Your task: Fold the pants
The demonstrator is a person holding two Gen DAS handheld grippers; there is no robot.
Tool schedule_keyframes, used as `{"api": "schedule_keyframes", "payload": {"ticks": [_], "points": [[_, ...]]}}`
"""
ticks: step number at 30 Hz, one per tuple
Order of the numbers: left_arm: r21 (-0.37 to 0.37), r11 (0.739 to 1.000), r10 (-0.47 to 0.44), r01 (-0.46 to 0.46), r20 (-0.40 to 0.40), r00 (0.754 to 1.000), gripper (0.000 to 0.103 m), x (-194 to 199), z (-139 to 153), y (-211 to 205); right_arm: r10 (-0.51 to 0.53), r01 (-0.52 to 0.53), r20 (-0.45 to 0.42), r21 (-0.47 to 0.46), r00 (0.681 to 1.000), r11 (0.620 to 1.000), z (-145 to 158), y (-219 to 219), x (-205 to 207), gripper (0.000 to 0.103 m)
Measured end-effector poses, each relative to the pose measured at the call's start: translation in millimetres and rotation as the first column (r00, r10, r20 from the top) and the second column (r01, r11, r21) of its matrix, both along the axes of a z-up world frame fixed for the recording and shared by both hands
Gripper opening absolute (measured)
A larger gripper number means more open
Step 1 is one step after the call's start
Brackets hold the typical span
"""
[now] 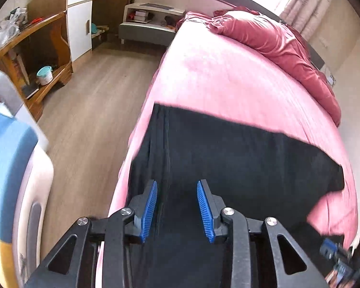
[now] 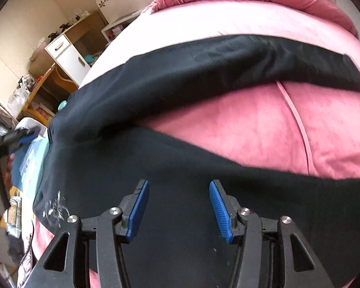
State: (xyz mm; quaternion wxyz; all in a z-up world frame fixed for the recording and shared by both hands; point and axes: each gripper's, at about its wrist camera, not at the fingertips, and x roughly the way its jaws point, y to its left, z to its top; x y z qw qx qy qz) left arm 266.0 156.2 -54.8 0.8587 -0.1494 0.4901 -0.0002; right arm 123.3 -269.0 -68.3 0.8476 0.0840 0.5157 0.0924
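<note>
1. Both tongs hang released over the bed: the left gripper (image 1: 177, 211) stands with its blue pads parted above dark cloth, nothing pinched between them; the right gripper (image 2: 178, 210) is likewise spread, gripping nothing.
2. The black pants (image 2: 180, 168) lie spread on the pink bedsheet (image 1: 228, 79), legs apart in a V, with pink showing between them and a pale print near one edge.
3. The fold appears not yet begun; the work looks to be at laying out and smoothing.
4. Next, each gripper likely needs an edge of one leg to carry it onto the other.
</note>
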Motion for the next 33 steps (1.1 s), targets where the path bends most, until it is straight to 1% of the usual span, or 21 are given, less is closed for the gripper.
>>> {"api": "schedule_keyframes", "payload": {"ticks": [1, 3, 4, 6, 8, 12, 14, 17, 19, 21, 22, 23, 24, 27, 29, 31, 33], "points": [[0.000, 1.000, 0.019, -0.019, -0.009, 1.000, 0.037, 16, -2, 2, -0.002, 0.002, 0.006, 0.003, 1.000, 1.000, 2, 3, 3, 0.055], [-0.022, 0.999, 0.025, -0.026, -0.039, 0.999, 0.044, 39, -9, 8, -0.006, 0.006, 0.018, 0.018, 1.000, 1.000, 6, 6, 7, 0.055], [-0.017, 0.999, 0.045, -0.046, -0.052, 0.998, 0.046, 50, -13, 11, -0.008, 0.008, 0.021, 0.027, 1.000, 1.000, 4, 9, 12, 0.056], [-0.012, 0.999, 0.048, -0.049, -0.071, 0.996, 0.048, 67, -20, 13, -0.014, 0.013, 0.027, 0.042, 1.000, 0.999, 5, 11, 15, 0.057], [0.011, 0.997, 0.071, -0.070, -0.096, 0.993, 0.050, 85, -28, 16, -0.015, 0.014, 0.030, 0.051, 0.999, 0.999, 6, 11, 17, 0.059], [0.000, 0.997, 0.075, -0.076, -0.130, 0.989, 0.050, 114, -43, 23, -0.023, 0.021, 0.028, 0.069, 0.999, 0.997, 3, 15, 23, 0.060], [0.018, 0.997, 0.080, -0.078, -0.147, 0.986, 0.050, 126, -51, 23, -0.034, 0.032, 0.025, 0.076, 0.999, 0.997, 1, 15, 23, 0.060], [0.006, 0.997, 0.080, -0.081, -0.167, 0.983, 0.050, 135, -59, 21, -0.050, 0.048, 0.022, 0.096, 0.999, 0.994, -2, 20, 33, 0.060], [-0.020, 0.997, 0.071, -0.076, -0.174, 0.982, 0.050, 140, -63, 22, -0.061, 0.058, 0.018, 0.098, 0.998, 0.993, -3, 21, 34, 0.061], [-0.016, 0.997, 0.073, -0.076, -0.169, 0.983, 0.048, 141, -63, 21, -0.068, 0.067, 0.012, 0.101, 0.998, 0.993, -4, 22, 35, 0.061], [-0.019, 0.998, 0.061, -0.065, -0.162, 0.985, 0.045, 142, -63, 19, -0.070, 0.068, 0.012, 0.099, 0.997, 0.993, -5, 22, 35, 0.061], [0.000, 0.999, 0.044, -0.045, -0.154, 0.987, 0.037, 141, -62, 16, -0.069, 0.068, 0.011, 0.095, 0.998, 0.993, -5, 24, 37, 0.061], [0.013, 1.000, 0.029, -0.028, -0.138, 0.990, 0.024, 138, -59, 13, -0.070, 0.069, 0.011, 0.090, 0.997, 0.994, -6, 25, 37, 0.061], [-0.012, 1.000, 0.010, -0.010, -0.049, 0.999, 0.017, 122, -41, 11, -0.071, 0.069, 0.016, 0.091, 0.997, 0.993, -4, 25, 40, 0.061], [-0.041, 0.998, -0.035, 0.036, 0.036, 0.999, 0.015, 103, -20, 7, -0.072, 0.070, 0.020, 0.083, 0.997, 0.994, -3, 24, 44, 0.061], [-0.064, 0.991, -0.111, 0.119, 0.124, 0.986, 0.014, 80, 3, -3, -0.073, 0.070, 0.029, 0.088, 0.997, 0.994, 0, 21, 47, 0.061], [-0.090, 0.972, -0.196, 0.217, 0.199, 0.960, 0.013, 52, 26, -16, -0.082, 0.079, 0.027, 0.102, 0.996, 0.992, 2, 16, 53, 0.061]]}}
